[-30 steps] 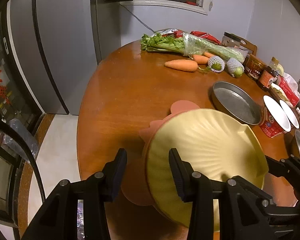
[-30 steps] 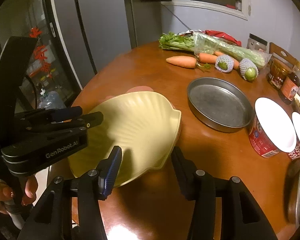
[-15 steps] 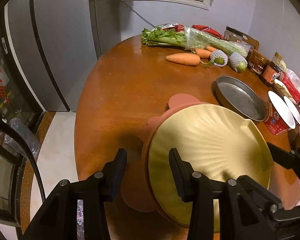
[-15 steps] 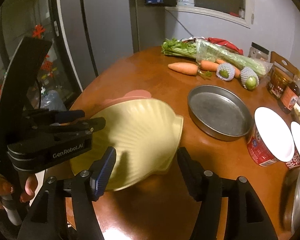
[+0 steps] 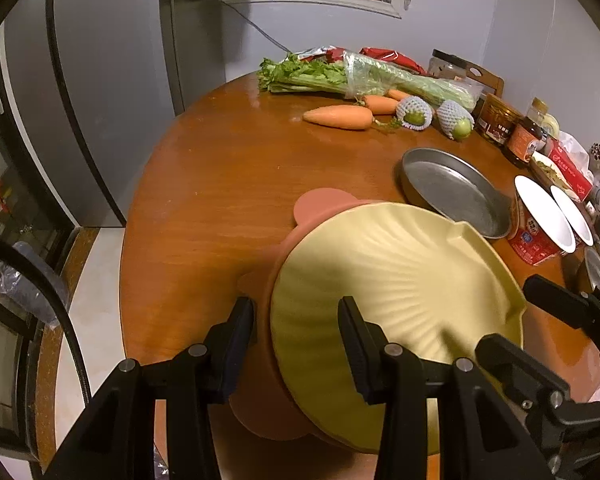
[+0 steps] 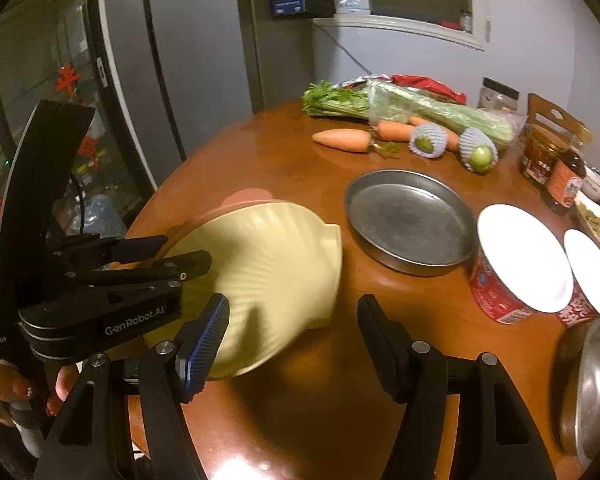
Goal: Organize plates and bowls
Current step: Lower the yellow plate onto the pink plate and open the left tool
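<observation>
A yellow shell-shaped plate (image 5: 400,292) lies on top of a pink plate (image 5: 320,208) near the table's front left edge. My left gripper (image 5: 296,344) straddles their near rim with its jaws apart, one finger outside the rim and one over the yellow plate. It shows from the side in the right wrist view (image 6: 156,256). My right gripper (image 6: 294,344) is open and empty, just off the yellow plate's (image 6: 276,264) right front edge. A round metal pan (image 6: 410,220) sits to the right.
Two red instant-noodle cups with white lids (image 6: 516,264) stand right of the pan. A metal bowl (image 6: 596,380) is at the far right. Carrots (image 6: 344,140), celery (image 6: 420,106), netted fruit and jars line the back. A fridge stands left of the round wooden table (image 5: 220,184).
My right gripper has drawn back from the yellow plate and opened wider. The yellow plate has settled lower onto the pink plate. My left gripper has stayed at the rim.
</observation>
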Tool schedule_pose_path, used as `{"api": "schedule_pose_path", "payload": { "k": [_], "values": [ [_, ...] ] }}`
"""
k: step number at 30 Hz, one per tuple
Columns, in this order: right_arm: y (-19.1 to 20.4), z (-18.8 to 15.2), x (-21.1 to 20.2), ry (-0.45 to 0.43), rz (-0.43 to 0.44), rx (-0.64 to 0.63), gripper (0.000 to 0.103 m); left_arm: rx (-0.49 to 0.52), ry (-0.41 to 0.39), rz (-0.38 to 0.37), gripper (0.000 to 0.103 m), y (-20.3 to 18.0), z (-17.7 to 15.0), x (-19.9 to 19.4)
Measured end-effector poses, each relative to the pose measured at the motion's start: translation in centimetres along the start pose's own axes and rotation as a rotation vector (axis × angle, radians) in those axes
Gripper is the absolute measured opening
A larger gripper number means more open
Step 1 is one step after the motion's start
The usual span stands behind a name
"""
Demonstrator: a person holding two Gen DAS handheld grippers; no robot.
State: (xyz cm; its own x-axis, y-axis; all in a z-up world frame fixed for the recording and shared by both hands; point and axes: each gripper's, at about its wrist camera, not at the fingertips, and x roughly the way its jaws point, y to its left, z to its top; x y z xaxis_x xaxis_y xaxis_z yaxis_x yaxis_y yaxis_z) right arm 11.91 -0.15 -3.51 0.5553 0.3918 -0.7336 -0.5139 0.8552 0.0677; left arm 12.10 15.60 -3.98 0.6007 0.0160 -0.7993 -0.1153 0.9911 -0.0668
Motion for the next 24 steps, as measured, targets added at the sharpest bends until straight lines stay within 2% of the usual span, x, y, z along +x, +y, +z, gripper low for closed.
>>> {"api": "schedule_pose_path", "payload": {
  "k": [11, 24],
  "values": [
    [-1.8, -0.1, -2.4, -0.047, -0.011, 0.063, 0.068, -0.005, -0.038, 0.025, 0.046, -0.6, 0.5, -2.0],
    [-4.1, -0.8, -4.7, -0.099, -0.035, 0.124, 0.068, 0.045, -0.092, -0.01, 0.049, -3.6, 1.0, -5.1]
  ]
}}
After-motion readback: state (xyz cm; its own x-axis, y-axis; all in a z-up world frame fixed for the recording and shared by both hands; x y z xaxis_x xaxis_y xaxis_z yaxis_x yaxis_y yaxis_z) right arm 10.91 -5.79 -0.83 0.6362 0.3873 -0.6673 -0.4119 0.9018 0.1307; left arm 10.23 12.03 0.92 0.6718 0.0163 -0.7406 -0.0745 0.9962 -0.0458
